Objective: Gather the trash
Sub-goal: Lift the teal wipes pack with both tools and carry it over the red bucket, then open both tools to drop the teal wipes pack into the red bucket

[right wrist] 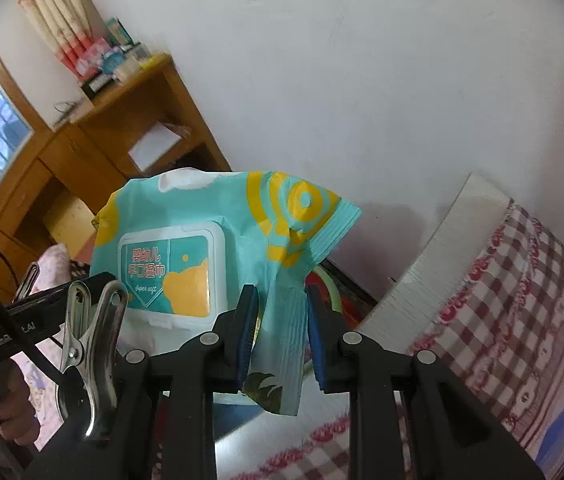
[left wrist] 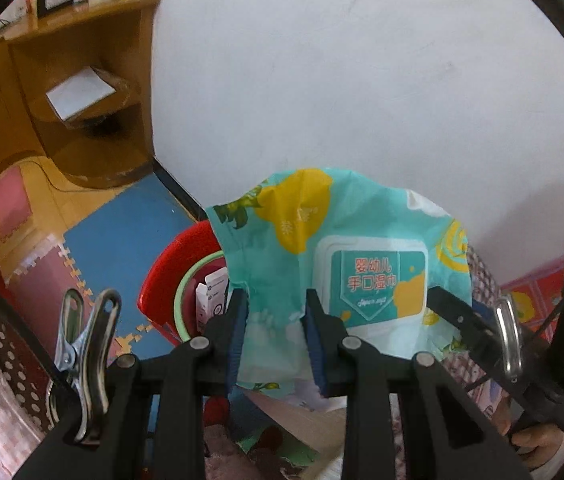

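Both grippers, left gripper [left wrist: 276, 336] and right gripper [right wrist: 282, 332], clench an empty baby wipes packet [left wrist: 346, 264] just above the red trash bin [left wrist: 170, 276]; carrying step, next lower and release.

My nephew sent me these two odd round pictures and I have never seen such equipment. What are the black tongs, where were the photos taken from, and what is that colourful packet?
There is no robot here: a person holds a hand-operated gripper in each hand, and a wide-angle camera on each one looks forward along its two fingers. One picture comes from the left gripper, the other from the right gripper.

Both are closed on the same thing, a teal and yellow wet wipes packet, limp and crumpled, held up in the air between them. The left one pinches one end, the right one the other; in the left picture you can see the right gripper at the side.

Below the packet sits a red bin with a green rim, with a small white box already inside.
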Motion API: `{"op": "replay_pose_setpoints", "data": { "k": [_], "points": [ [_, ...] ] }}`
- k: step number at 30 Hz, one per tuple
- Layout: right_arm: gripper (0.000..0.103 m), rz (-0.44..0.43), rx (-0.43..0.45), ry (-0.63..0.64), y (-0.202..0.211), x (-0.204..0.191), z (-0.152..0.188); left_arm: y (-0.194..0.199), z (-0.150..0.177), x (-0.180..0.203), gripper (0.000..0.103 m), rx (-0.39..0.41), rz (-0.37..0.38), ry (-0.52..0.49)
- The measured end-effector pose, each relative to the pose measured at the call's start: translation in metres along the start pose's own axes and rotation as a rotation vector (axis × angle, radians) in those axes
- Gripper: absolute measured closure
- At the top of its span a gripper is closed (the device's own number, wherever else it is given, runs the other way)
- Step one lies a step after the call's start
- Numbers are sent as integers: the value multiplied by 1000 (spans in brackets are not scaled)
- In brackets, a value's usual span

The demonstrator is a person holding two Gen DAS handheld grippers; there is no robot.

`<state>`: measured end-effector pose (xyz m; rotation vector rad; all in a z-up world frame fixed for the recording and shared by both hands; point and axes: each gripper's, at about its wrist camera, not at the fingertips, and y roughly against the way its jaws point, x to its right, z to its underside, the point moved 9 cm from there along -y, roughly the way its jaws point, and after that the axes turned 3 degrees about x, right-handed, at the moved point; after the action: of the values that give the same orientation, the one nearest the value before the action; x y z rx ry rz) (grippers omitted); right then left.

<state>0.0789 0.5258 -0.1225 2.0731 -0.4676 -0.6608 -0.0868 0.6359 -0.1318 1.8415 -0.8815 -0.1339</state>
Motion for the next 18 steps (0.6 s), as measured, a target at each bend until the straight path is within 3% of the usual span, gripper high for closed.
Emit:
{"op": "replay_pose_setpoints", "data": {
  "k": [12, 18],
  "points": [
    [78, 137, -110, -22, -64, 13, -3, -88, -3, -26, 72, -150, 109, 15],
    [78, 173, -130, -32, -91, 2, -13, -132, -3, -37, 72, -224, 137, -2]
  ]
}}
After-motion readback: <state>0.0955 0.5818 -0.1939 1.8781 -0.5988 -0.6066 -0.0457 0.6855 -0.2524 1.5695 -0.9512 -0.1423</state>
